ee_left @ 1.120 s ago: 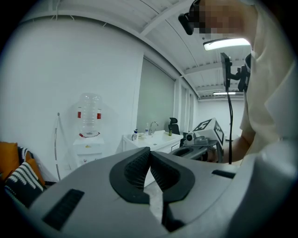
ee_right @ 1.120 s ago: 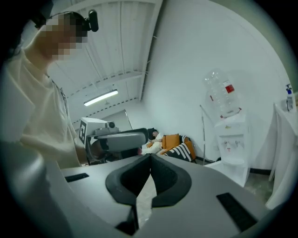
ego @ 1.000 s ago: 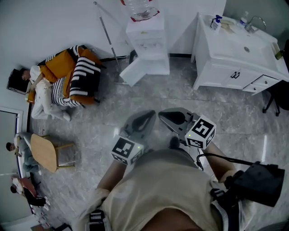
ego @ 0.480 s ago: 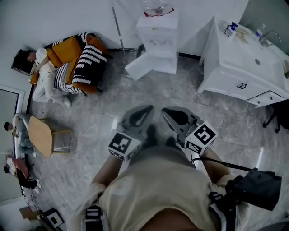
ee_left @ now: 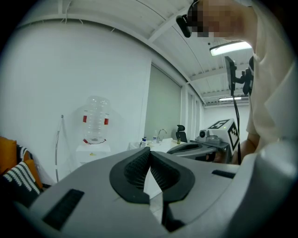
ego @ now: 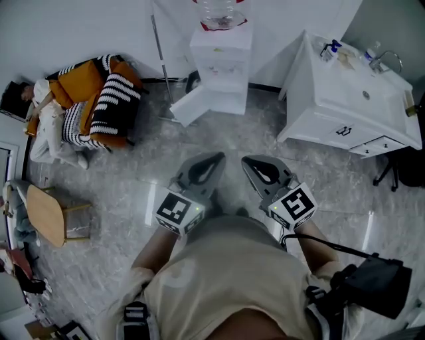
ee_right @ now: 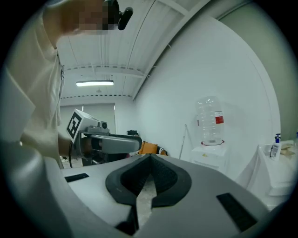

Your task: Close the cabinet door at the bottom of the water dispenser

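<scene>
The white water dispenser [ego: 221,60] stands against the far wall with a clear bottle [ego: 219,10] on top. Its bottom cabinet door [ego: 189,106] hangs open, swung out to the left over the floor. My left gripper [ego: 216,158] and right gripper [ego: 247,161] are held side by side in front of my body, well short of the dispenser, both shut and empty. In the left gripper view the shut gripper [ee_left: 150,151] points past the dispenser [ee_left: 93,151]. In the right gripper view the shut gripper [ee_right: 150,158] has the dispenser [ee_right: 209,153] off to its right.
A white sink cabinet [ego: 345,99] stands right of the dispenser, with a black office chair [ego: 398,166] beyond it. A person lies on an orange striped armchair [ego: 93,99] at the left. A thin pole [ego: 163,60] leans on the wall. A wooden chair [ego: 46,216] sits at the lower left.
Both grippers have drifted a little across the floor together with the person, and the right one has rolled slightly. Their jaws stayed shut.
</scene>
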{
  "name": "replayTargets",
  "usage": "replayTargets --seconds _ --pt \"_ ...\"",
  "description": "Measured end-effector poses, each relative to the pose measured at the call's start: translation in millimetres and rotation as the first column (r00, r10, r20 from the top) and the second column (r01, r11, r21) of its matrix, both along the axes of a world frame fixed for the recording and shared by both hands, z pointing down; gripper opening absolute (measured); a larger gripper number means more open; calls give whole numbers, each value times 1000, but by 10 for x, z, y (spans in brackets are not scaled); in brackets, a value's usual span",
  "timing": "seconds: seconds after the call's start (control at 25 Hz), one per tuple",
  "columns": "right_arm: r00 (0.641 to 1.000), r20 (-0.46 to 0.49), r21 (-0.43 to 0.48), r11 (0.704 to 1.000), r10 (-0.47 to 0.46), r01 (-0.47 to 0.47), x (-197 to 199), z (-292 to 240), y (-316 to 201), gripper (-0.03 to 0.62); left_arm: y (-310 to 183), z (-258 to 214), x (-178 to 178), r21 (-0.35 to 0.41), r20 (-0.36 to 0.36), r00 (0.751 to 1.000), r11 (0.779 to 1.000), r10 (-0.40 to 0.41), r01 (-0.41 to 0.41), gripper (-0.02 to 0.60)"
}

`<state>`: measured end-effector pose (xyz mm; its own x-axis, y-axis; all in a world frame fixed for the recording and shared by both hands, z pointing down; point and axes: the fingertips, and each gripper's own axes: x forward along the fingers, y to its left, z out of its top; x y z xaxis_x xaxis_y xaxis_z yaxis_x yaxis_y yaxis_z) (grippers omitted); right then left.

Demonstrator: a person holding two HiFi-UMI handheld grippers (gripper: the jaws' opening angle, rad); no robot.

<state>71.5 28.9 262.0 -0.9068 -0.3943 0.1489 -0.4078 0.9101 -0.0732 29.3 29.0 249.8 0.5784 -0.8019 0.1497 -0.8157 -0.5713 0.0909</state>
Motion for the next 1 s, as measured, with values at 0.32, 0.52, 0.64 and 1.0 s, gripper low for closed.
replayTargets --seconds 0.32,0.52,0.64,1.0 --pt "996 -40 4 997 79 -79 -744 -33 -234 12 -361 -16 -716 -34 -154 988 999 -16 10 -6" --pt "992 -80 -29 994 98 -101 -1094 -33 -438 11 -536 -5 -1216 -25 -172 985 999 -29 25 -6" --pt "993 -69 -35 994 100 -103 -1333 -85 -509 11 -630 -16 -1488 -24 -181 983 999 -30 26 -6" --pt "988 -67 -77 986 142 -147 -1841 5 -678 11 -862 79 -2034 -6 -188 982 1000 1 -3 -6"
